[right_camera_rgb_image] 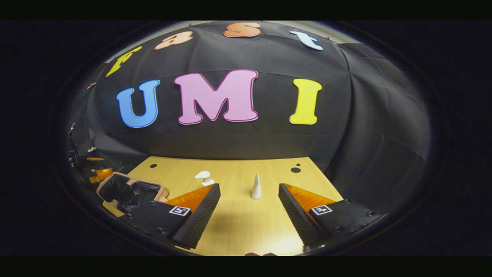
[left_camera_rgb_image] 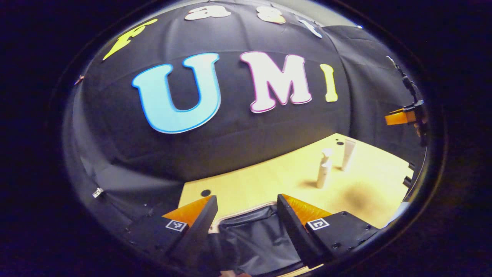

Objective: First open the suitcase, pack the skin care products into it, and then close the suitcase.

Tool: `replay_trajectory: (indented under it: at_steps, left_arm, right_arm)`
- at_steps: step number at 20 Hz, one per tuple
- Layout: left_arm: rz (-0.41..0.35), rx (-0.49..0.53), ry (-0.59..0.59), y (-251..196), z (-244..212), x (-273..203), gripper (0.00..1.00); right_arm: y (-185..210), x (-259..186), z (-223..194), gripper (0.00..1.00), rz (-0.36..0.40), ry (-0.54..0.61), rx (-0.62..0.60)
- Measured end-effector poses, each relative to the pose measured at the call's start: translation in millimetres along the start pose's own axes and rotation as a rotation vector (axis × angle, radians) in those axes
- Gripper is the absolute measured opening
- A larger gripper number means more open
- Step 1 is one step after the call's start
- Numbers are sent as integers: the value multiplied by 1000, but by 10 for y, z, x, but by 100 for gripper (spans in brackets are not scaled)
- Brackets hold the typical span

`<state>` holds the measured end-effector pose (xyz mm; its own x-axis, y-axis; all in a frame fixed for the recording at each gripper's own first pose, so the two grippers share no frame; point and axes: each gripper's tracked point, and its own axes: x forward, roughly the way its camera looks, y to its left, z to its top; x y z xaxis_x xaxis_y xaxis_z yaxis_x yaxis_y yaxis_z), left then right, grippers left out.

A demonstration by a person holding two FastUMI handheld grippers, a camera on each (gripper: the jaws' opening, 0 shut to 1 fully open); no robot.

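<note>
suitcase lies open at lower left of the right gripper view, dark lining showing inside a pale pinkish rim, on the bench. seen again at bottom centre of the left gripper view, dark lining just beyond the fingers. so lid judged already up; packing step in hand, nothing yet lifted.

skin care products stand on the bench, well apart from the case: pump bottle and tube at right of centre in the left gripper view, near each other but not touching. in the right gripper view, pump bottle's head peeks over the inner finger at centre left, tube at centre between the two fingers, upright, cap down.

left gripper: jaws apart, clamped on nothing, hanging over the case's edge. right gripper: jaws apart, empty, aimed toward the tube, not touching it.

likely trouble from here:
- tube tall and narrow on a small foot; a brushing finger on the way in would tip it.
- slim tapered top gives little to press on; squeezing high could let it slide out.
- pump bottle just beside the path; a wide swing could knock it over.
- open case light; a bump from the left gripper could shift it or drop the lid.
</note>
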<state>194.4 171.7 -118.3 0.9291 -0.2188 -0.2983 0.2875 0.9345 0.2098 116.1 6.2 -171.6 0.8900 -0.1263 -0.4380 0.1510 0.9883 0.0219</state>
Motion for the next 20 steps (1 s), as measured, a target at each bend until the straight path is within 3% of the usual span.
replay_trajectory:
  at_steps: [3,5,9,15,20]
  left_arm:
    - [-55,27,-23,-800,242,272,97]
    - [-71,-12,4,-1257,257,538,97]
    - [-84,-38,49,-1820,61,1010,98]
    - [-71,-46,148,-2284,-306,1769,98]
    - [-34,-25,223,-2383,-610,2317,98]
  right_arm:
    - [-16,186,-96,97,15,-1,-42]
    - [-33,339,-189,98,39,4,-77]
    - [-140,758,-434,97,82,37,-118]
    - [-337,1495,-760,97,84,83,-125]
    - [-331,2112,-1158,98,111,150,-118]
